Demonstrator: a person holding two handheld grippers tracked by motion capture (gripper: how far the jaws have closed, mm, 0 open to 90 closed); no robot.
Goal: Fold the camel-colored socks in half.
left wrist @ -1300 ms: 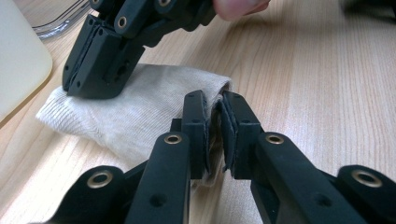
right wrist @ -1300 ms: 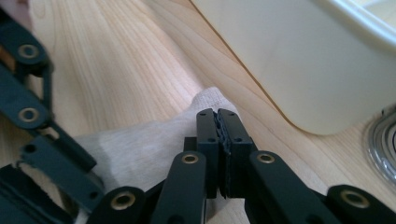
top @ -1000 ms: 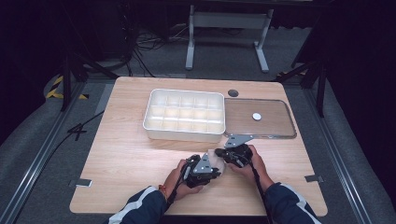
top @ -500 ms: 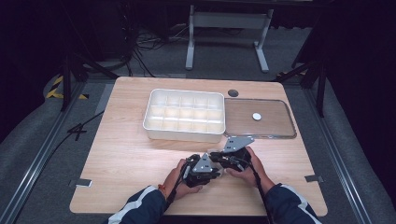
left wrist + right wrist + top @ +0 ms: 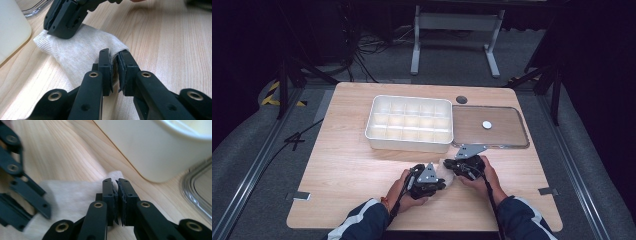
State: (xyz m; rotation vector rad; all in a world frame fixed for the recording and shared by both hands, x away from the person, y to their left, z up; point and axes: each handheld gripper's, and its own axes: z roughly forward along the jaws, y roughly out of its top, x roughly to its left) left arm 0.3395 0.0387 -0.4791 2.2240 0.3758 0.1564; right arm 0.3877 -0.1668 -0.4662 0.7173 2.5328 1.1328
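Note:
A small beige knit cloth [image 5: 443, 169] lies on the wooden table [image 5: 347, 170] in front of the white tray. My left gripper [image 5: 441, 181] comes at it from the left. In the left gripper view the left gripper [image 5: 114, 53] is shut on a fold at the cloth's [image 5: 82, 50] near edge. My right gripper [image 5: 448, 164] meets it from the right. In the right gripper view the right gripper [image 5: 114, 181] is shut on the cloth's [image 5: 75, 192] far corner. Each gripper appears in the other's view: the right gripper [image 5: 65, 20], the left gripper [image 5: 20, 185].
A white tray [image 5: 409, 142] with several compartments stands just behind the cloth. A clear lid [image 5: 507, 135] with a white knob [image 5: 486, 124] lies flat to its right. A small dark disc [image 5: 461, 99] sits behind the tray. Bare table stretches to the left.
The right gripper has shifted slightly on the cloth, close to the left one. The left hand has kept still.

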